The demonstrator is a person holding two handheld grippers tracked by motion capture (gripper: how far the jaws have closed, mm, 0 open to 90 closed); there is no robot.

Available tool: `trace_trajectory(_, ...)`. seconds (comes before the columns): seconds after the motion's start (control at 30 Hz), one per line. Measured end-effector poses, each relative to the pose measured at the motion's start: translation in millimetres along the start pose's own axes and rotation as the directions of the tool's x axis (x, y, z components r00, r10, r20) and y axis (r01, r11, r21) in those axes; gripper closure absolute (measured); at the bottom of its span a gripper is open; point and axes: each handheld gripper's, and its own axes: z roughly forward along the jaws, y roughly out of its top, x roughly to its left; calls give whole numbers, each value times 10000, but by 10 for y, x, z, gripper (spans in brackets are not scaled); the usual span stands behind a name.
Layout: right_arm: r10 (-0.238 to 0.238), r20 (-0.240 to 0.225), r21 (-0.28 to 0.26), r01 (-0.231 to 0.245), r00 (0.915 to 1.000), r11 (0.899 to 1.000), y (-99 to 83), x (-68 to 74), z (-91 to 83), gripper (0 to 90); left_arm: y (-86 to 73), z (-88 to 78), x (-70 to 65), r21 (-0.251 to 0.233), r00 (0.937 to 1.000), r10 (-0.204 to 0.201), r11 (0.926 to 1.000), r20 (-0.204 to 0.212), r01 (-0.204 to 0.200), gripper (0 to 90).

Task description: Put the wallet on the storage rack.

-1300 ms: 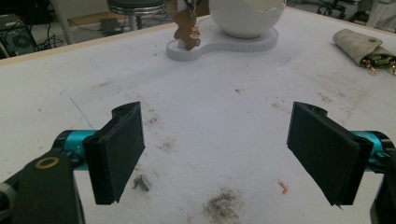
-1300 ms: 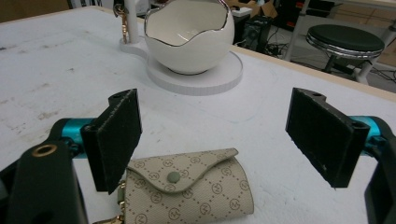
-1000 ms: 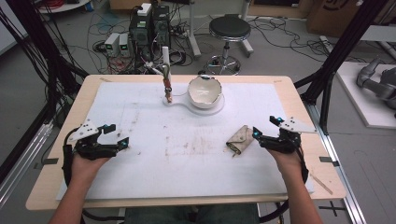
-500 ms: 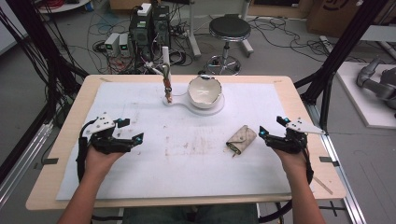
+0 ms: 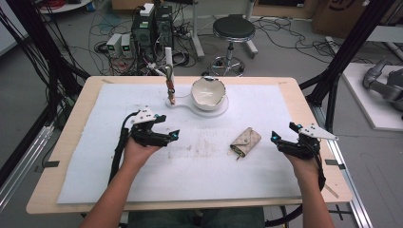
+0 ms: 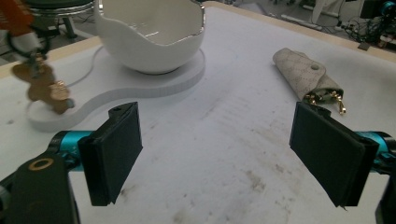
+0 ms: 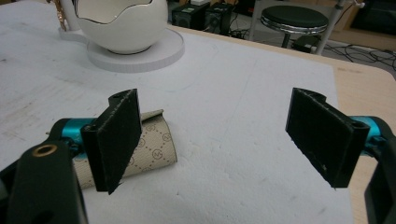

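A beige monogram key pouch lies flat on the white mat, right of centre, with gold clips showing at its open end. My left gripper is open over the mat's left-centre, well left of the pouch, with nothing between its jaws. My right gripper is open just right of the pouch. In the right gripper view the pouch sits partly behind the left jaw, and the gap is empty.
A white eggshell-shaped bowl stands on a white base at the back centre. A small post with hanging keys and a brown charm rises from the base's left end. The mat covers a wooden table.
My left gripper has moved right and slightly forward toward the table's centre. My right gripper has drifted a little right, away from the pouch. The pouch has not moved.
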Motion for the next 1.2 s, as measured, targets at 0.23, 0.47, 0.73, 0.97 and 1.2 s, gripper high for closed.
trace_trajectory(0.23, -127, -38, 111, 127, 9999, 9999, -7, 7, 34, 189, 72, 362, -187, 254, 9991, -9, 9997, 413, -2, 169)
trace_trajectory(0.47, -117, -8, 203, 117, 9999, 9997, -8, -6, 61, 189, 66, 676, -346, 330, 9960, -242, 9992, 865, 214, 169)
trace_trajectory(0.73, 5, 54, 160, -6, 10000, 9999, -4, -24, 57, 189, 164, 911, -473, 646, 9933, -155, 9979, 1142, 82, 169)
trace_trajectory(0.97, 4, 54, 158, -5, 10000, 9999, -2, -30, 72, 189, 252, 1127, -602, 873, 9893, -81, 9962, 1457, -47, 169)
trace_trajectory(1.2, 88, 76, 144, -89, 9999, 9999, -7, -43, 64, 189, 294, 1350, -750, 1080, 9857, -36, 9940, 1685, -148, 169)
